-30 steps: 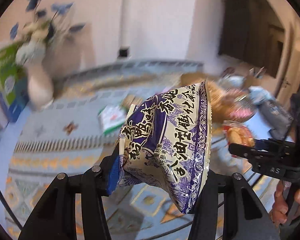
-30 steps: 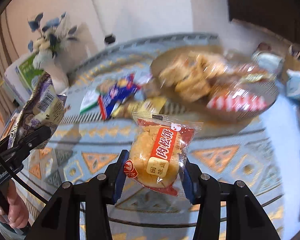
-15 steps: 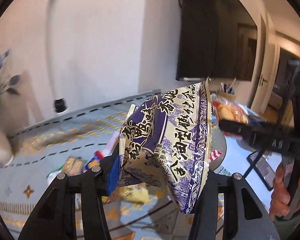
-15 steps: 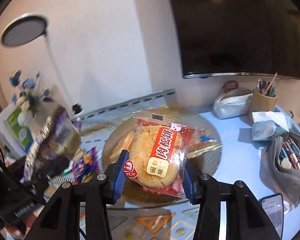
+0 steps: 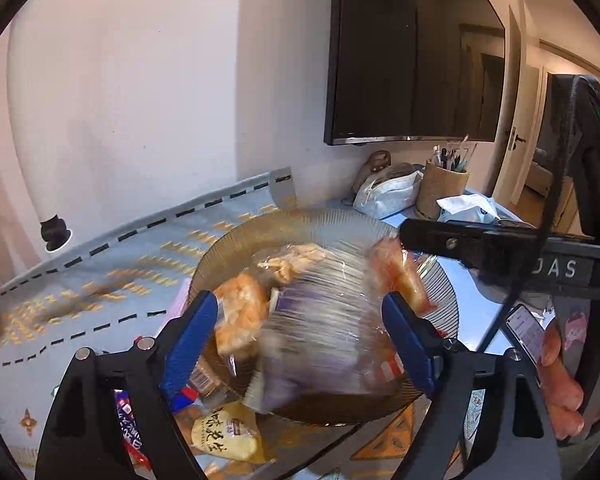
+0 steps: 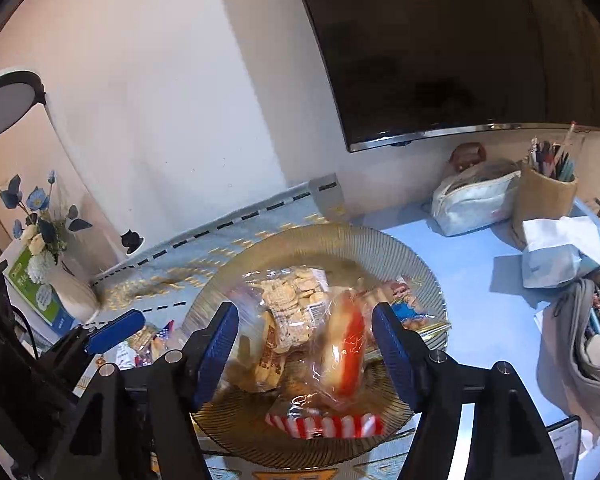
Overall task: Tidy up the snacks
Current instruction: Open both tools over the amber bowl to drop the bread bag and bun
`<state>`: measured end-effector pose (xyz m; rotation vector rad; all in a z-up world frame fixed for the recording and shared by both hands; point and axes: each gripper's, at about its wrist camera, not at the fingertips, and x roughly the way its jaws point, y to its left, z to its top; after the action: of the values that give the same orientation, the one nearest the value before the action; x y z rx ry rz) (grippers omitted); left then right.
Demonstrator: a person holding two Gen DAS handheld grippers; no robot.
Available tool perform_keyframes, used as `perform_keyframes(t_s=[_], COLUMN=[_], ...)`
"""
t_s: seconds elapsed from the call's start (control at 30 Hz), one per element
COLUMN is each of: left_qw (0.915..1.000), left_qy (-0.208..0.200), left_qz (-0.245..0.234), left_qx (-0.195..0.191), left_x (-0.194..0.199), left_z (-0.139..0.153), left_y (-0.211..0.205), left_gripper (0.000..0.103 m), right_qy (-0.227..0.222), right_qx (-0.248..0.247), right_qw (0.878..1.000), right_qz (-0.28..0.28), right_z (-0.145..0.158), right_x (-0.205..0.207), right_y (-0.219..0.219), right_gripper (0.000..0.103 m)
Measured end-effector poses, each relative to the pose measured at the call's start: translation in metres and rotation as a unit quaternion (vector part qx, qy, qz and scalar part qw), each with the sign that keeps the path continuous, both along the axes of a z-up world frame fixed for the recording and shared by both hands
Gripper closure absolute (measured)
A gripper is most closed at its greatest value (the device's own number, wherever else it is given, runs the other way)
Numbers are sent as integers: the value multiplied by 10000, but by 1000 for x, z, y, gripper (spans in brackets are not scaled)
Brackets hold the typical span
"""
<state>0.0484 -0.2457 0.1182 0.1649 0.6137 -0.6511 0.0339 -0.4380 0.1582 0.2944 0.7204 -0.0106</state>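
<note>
Amber glass plate (image 6: pixel 400 248) beneath open claws

Left wrist view: close above the ribbed amber glass plate (image 5: pixel 236 242), facing the white wall (image 5: pixel 140 80). Right wrist view: close above the same plate (image 6: pixel 400 248), facing likewise. Shared: plate, black wall-mounted screen (image 5: pixel 412 52).

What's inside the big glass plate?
The glass plate holds wrapped snacks: a biscuit pack, a red-wrapped cake, a red-striped packet. Anything beneath them is covered.
</note>
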Motion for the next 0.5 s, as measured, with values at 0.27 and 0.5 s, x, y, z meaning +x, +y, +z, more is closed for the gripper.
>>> perform_keyframes(t_s=[0.27,0.5], left_qw=[9976,9924], left_qy=[215,96], left_qz=[435,1015], left_qx=[-494,-686], left_x=[-3,-24], left_z=[8,20], left_y=[60,133], left_gripper=[20,20], right_qy=[-46,1], right_qx=[40,-51], right_qw=[9999,9988], right_qz=[88,496], right_z=[6,10], right_x=[-19,-34], right_y=[8,49], right_gripper=[36,36])
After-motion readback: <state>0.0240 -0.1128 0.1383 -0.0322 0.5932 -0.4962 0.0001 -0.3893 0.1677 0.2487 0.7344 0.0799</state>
